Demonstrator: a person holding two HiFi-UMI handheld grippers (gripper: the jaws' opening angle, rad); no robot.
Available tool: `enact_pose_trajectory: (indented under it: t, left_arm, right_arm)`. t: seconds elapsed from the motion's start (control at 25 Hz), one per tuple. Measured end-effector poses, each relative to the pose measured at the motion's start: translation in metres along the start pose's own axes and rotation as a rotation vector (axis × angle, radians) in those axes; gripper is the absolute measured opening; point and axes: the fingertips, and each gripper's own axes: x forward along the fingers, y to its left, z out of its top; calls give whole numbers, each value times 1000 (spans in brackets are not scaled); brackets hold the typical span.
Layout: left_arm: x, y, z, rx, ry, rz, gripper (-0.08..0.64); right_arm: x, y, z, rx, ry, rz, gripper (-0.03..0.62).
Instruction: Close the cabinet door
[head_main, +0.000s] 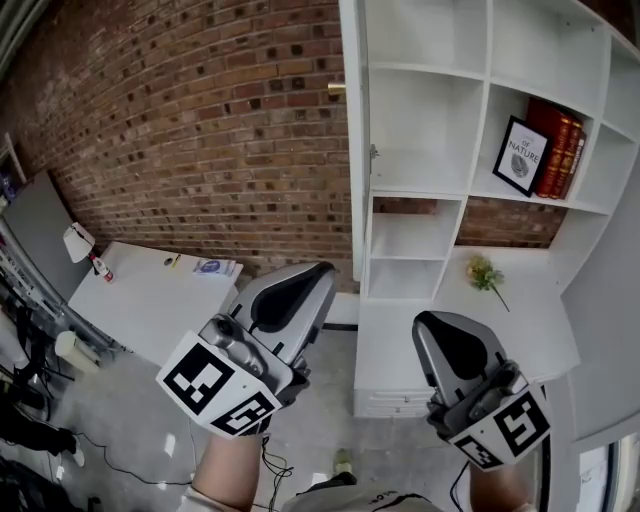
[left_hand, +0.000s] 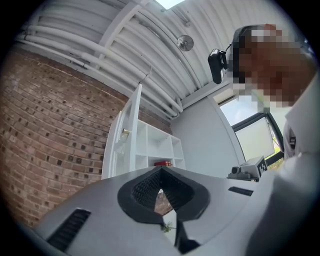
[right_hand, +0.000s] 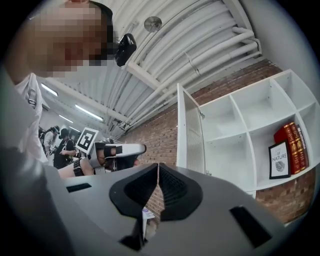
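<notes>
Brick wall (head_main: 200, 120) behind; white shelf unit (head_main: 420, 192) far right. Cabinet door (head_main: 352, 150) stands open, edge-on, at its left side. Left gripper (head_main: 300, 278), right gripper (head_main: 432, 325): fingers pressed together, empty. Door likely light, stiff; push near knob (head_main: 337, 90).

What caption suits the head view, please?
Both shut, left hand-held gripper and right hand-held gripper face an open tall white cabinet door.

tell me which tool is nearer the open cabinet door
Left. In the head view the left tool is just below-left of the bottom of the cabinet door, not touching. The right tool is farther, before the lower shelves on the door's other side.
</notes>
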Motion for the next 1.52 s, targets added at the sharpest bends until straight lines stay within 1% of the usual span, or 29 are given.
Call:
enact_pose_trajectory:
  t: [0.2,0.32,0.48,0.64,0.8,0.88,1.04,1.12,1.24,1.36,1.52]
  left_arm:
    - [33,38,28,108,-37,-116,12]
    - [47,53,44,167,-62,-158,12]
    - [68,73,61,224,-79,-164,14]
    - [87,90,76,235,-113,-130,21]
    - [103,101,84,258,-123,-128,86]
    - [111,106,87,251,-122,-153,107]
    - [123,113,96,167,-149,-255,122]
    - [128,117,98,143,-153,-297,128]
    - [136,123,96,130,-140,-345,140]
    - [141,124,95,110,-148,-397,140]
    - [146,122,95,124,-156,-421,140]
  right_arm:
    - [44,-20,5,1,-43,-24,17]
    - [61,-24,9,-19,-54,-27,17]
    - [76,-34,16,-33,-77,-26,17]
    - [87,-48,22,-30,-100,-12,17]
    - [94,-59,30,-44,-117,10,18]
    - [95,-65,35,-45,-128,15,17]
    - [97,-75,36,-47,-130,21,18]
    - [99,-78,37,-47,-131,21,17]
    - [102,-80,36,-45,-136,16,17]
    - [104,-82,33,-43,-134,6,18]
    - [106,-84,31,-44,-129,-4,18]
